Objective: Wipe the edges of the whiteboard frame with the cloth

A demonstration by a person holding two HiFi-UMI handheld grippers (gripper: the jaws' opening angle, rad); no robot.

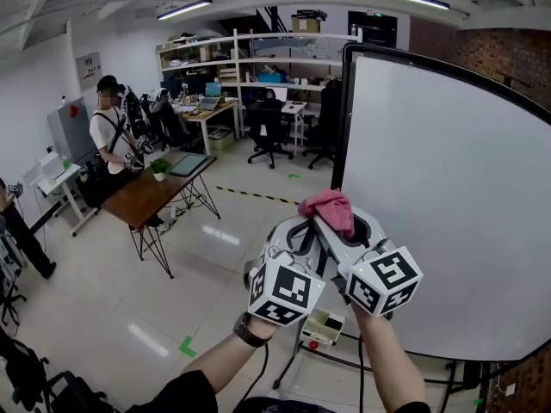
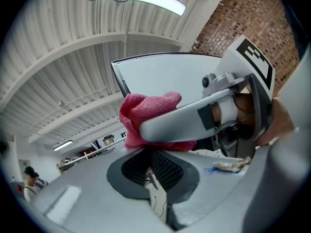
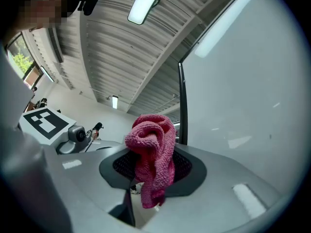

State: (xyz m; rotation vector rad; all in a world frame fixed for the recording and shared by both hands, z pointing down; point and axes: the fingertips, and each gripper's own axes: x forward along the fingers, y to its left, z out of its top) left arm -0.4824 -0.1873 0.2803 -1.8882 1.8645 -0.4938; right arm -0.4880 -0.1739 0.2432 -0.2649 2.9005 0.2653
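A pink cloth (image 1: 329,206) is bunched at the tips of my right gripper (image 1: 332,224), which is shut on it. In the right gripper view the cloth (image 3: 153,149) hangs down over the jaws of the right gripper (image 3: 146,181). My left gripper (image 1: 299,227) is pressed up beside the right one, shut and holding nothing. In the left gripper view the left gripper (image 2: 151,171) sits below the right gripper's finger (image 2: 184,118) and the cloth (image 2: 146,113). The whiteboard (image 1: 448,196) stands just right of the cloth, and its black frame edge (image 1: 341,144) rises just behind it.
A person (image 1: 109,136) stands at the far left by a brown table (image 1: 159,192). Office chairs (image 1: 267,127) and shelves (image 1: 250,58) fill the back. A small white box (image 1: 323,325) sits on the whiteboard's stand. A brick wall (image 1: 508,50) lies behind the board.
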